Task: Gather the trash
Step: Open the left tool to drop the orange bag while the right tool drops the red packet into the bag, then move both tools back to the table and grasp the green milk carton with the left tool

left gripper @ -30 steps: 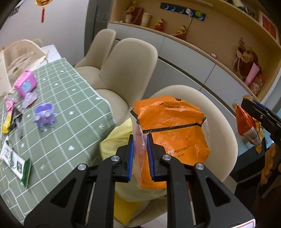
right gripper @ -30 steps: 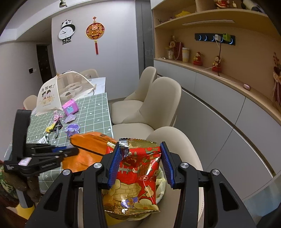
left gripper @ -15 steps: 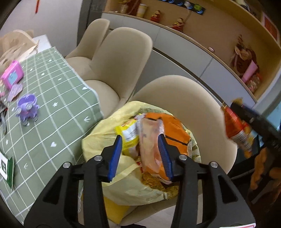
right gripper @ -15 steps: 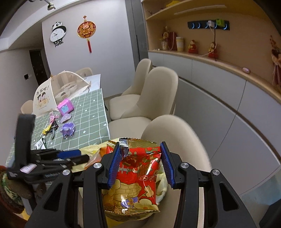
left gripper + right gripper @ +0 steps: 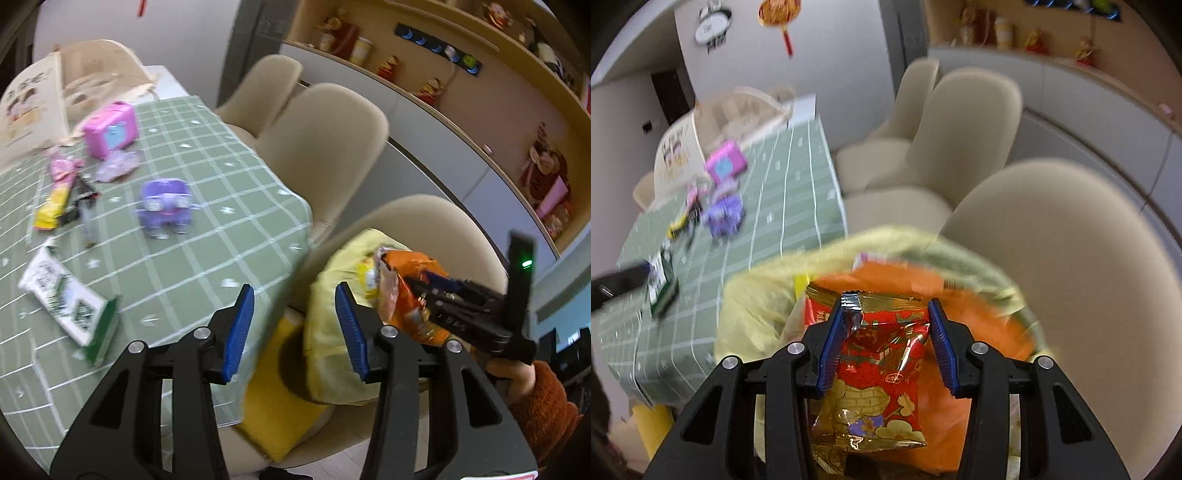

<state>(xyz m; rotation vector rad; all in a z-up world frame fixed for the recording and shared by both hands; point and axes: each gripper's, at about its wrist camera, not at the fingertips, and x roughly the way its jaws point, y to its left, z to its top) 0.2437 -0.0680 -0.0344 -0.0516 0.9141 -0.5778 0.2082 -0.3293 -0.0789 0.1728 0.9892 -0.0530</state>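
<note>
Over the yellow bag, left tongs now empty.

Trash bag on the nearest chair, right of the table; wrappers inside the bag.

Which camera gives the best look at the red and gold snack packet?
The right wrist view: the red and gold snack packet fills the centre, clamped in the right tool over the yellow trash bag. The left wrist view shows only the right tool reaching into the bag; there, the packet can't be made out.
</note>
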